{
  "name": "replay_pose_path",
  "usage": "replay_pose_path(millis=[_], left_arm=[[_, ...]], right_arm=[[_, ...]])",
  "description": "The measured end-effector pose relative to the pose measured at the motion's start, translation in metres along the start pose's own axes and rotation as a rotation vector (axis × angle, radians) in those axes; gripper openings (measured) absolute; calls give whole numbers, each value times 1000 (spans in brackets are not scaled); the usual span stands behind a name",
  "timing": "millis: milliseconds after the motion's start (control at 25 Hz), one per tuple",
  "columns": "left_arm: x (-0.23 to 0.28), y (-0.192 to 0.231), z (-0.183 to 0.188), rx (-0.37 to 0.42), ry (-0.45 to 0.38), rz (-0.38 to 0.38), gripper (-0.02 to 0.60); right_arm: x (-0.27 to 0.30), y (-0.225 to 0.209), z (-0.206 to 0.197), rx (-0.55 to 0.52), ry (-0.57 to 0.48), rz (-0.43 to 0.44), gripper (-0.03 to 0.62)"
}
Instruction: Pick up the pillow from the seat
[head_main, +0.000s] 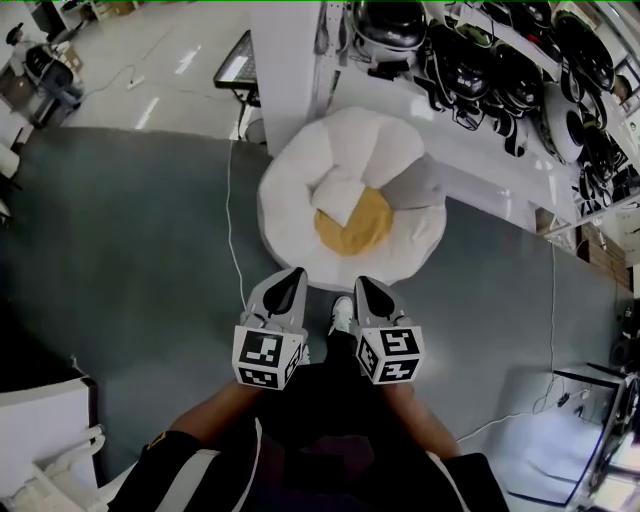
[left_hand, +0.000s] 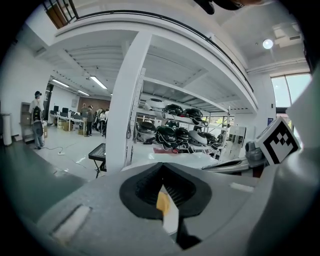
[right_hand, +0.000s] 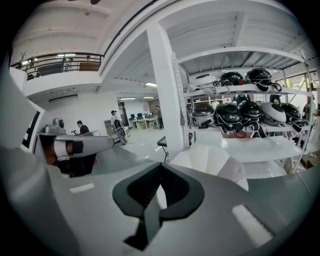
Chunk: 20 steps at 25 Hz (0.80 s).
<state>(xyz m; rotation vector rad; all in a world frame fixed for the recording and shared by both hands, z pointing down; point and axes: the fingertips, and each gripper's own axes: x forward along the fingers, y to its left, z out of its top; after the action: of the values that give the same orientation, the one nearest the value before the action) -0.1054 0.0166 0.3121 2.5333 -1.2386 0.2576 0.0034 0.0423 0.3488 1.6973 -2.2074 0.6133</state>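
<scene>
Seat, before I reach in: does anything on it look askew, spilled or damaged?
Nothing stands out. The pillow lies in the hollow of the seat, a white fold overlapping one edge; no spill or damage shows.

A grey carpet (head_main: 130, 250) covers most of the floor in the head view; at the upper left of the frame it ends against a pale, shiny floor (head_main: 170, 60). A white pillar (head_main: 285, 60) stands at the top centre, with a small black table (head_main: 235, 70) just beside it. To the upper right runs a white shelf rack (head_main: 500, 125) – dark helmets (head_main: 470, 65) sit on it. A thin white cable (head_main: 232, 230) lies on the carpet. In the left gripper view a bright window (left_hand: 287, 92) is at the right edge and a round ceiling lamp (left_hand: 268, 44) shines above it.
</scene>
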Motion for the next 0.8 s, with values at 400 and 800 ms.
replay_pose_path(millis=[400, 800], left_arm=[[52, 12, 4, -26, 24, 73, 2], [109, 19, -8, -51, 73, 135, 2]], right_arm=[[46, -32, 10, -30, 53, 64, 2], [99, -71, 11, -45, 109, 121, 2]])
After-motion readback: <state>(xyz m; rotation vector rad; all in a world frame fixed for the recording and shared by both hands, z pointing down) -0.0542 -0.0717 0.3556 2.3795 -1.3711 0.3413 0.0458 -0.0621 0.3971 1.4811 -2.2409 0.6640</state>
